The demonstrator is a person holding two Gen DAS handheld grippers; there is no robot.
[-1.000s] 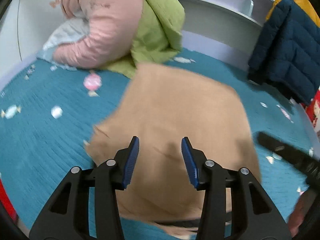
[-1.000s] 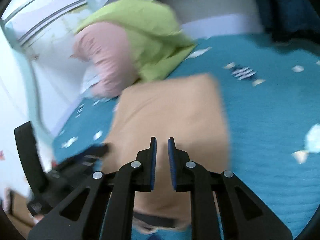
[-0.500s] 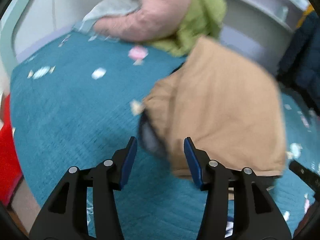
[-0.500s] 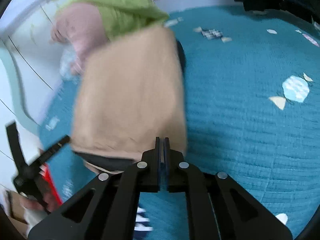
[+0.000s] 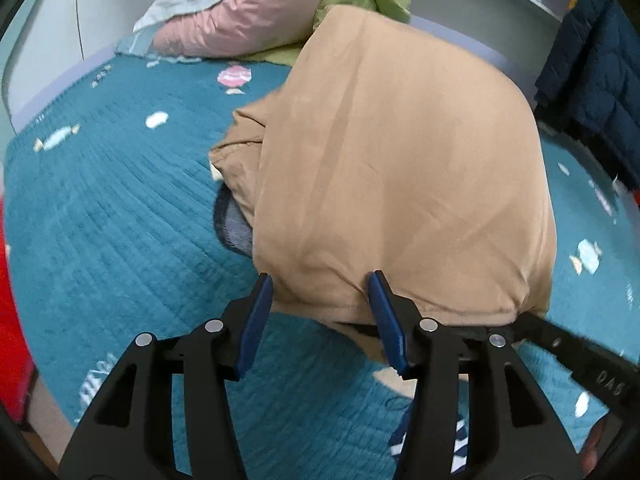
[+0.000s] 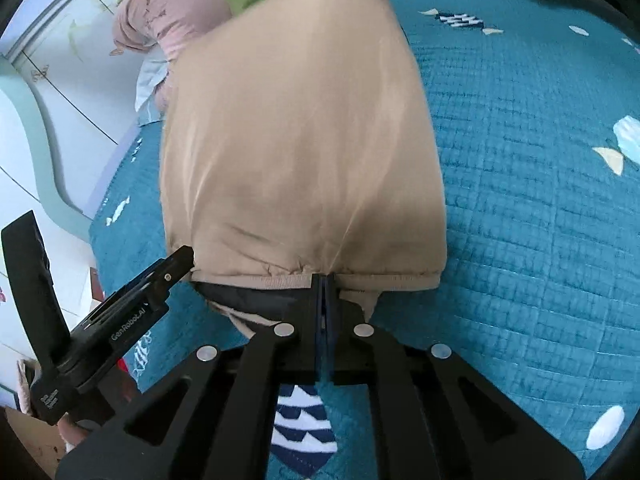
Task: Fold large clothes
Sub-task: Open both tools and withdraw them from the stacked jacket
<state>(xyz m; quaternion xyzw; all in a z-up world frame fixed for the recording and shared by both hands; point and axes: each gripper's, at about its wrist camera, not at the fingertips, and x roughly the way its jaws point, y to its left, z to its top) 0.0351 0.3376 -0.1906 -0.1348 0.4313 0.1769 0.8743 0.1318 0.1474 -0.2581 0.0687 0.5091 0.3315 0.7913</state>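
Here, the tan garment (image 5: 400, 168) lies folded on the teal bedspread (image 5: 120, 240). The left gripper (image 5: 320, 316) straddles its near hem, fingers half apart; the right gripper (image 6: 324, 284) pinches that hem. Pull evenly.

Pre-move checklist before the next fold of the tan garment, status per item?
1. Right gripper shut on the hem of the tan padded garment: ok; its jaws have just been closing.
2. Left gripper gripping the hem: not ok, its jaws stand open around the edge.
3. Garment resting on the teal quilted bedspread: ok.
4. Dark lining tucked in: not ok, it shows at the side.
5. Pink and green bedding pile clear of the garment: cannot tell.
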